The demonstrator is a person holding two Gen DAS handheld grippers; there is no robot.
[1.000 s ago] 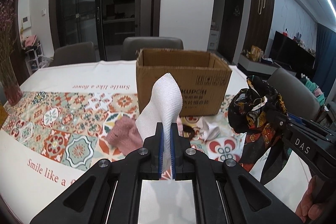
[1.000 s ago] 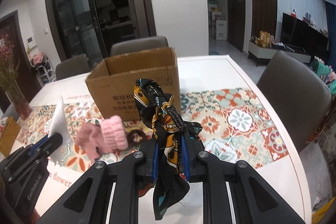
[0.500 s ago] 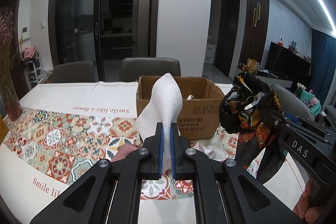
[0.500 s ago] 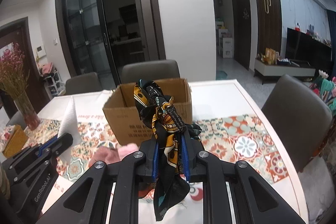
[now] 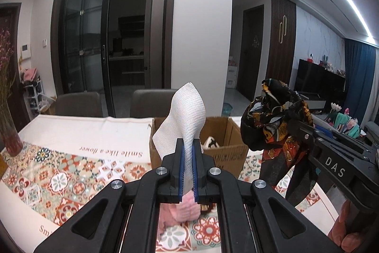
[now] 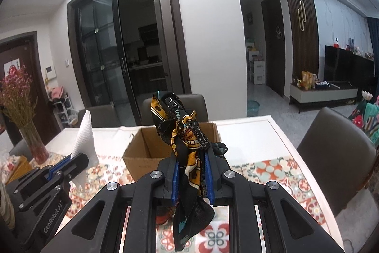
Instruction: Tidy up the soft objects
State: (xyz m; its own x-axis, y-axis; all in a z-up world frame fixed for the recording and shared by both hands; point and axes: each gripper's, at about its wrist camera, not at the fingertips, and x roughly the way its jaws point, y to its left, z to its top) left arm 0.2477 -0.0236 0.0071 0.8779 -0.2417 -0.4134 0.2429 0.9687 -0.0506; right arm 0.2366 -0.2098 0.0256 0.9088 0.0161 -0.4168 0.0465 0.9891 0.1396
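Because both are bound for the open brown cardboard box point(image 6: 175, 146), the left claw point(image 5: 187, 153) clamps a white woven cloth point(image 5: 184, 115) and the right claw point(image 6: 191, 170) a black-and-orange patterned scarf point(image 6: 182, 132), raised clear of the counter point(image 5: 71, 134).

Open-topped cardboard box point(image 6: 151, 153) ahead, unobstructed above.

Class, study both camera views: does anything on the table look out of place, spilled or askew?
Only one thing stands out: a pink knitted item lies loose on the patterned tablecloth in front of the cardboard box, not inside it. The box stands upright, and nothing looks spilled or damaged.
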